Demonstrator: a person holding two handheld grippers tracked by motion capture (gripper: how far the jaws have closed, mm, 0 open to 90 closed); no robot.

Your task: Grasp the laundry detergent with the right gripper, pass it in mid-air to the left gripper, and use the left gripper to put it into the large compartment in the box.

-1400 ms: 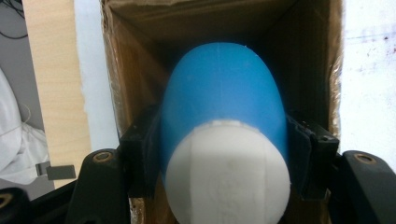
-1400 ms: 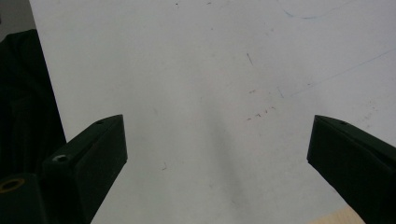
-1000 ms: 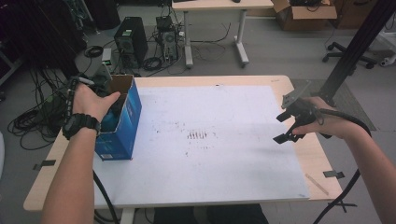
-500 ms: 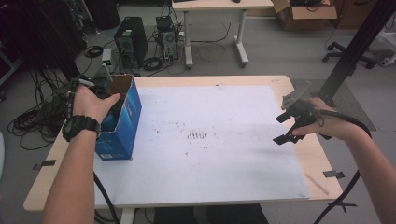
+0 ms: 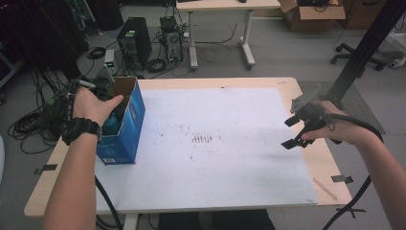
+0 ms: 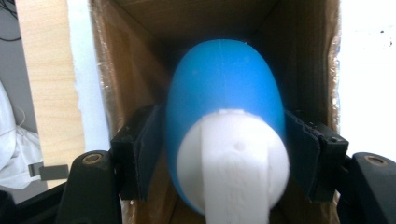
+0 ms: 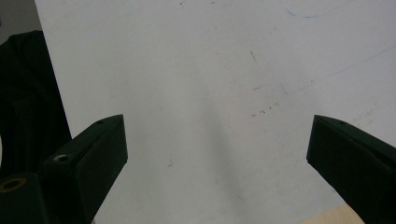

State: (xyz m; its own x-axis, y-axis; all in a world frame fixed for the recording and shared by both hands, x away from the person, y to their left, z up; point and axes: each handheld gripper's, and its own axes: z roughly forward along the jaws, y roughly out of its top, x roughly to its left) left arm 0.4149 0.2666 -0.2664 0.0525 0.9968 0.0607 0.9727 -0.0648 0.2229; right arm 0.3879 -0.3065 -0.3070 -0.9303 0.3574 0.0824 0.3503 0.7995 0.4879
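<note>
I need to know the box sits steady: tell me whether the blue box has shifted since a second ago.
No. The blue box sits at the same spot along the white sheet's left edge.

Blue-and-white egg-shaped thing (image 6: 224, 116) (white end nearest), blue box (image 5: 125, 125) with brown inside, black tools

Box (image 5: 125, 125) stands on the table's (image 5: 287, 85) left edge, partly on the sheet (image 5: 215, 143) that covers most of the top. Left gripper (image 6: 224, 140) reaches down into the box, with the egg-shaped object (image 6: 224, 93) between its jaws, probably resting on the box floor. Right gripper (image 5: 299, 129) hangs over the sheet's right edge, well apart.
</note>
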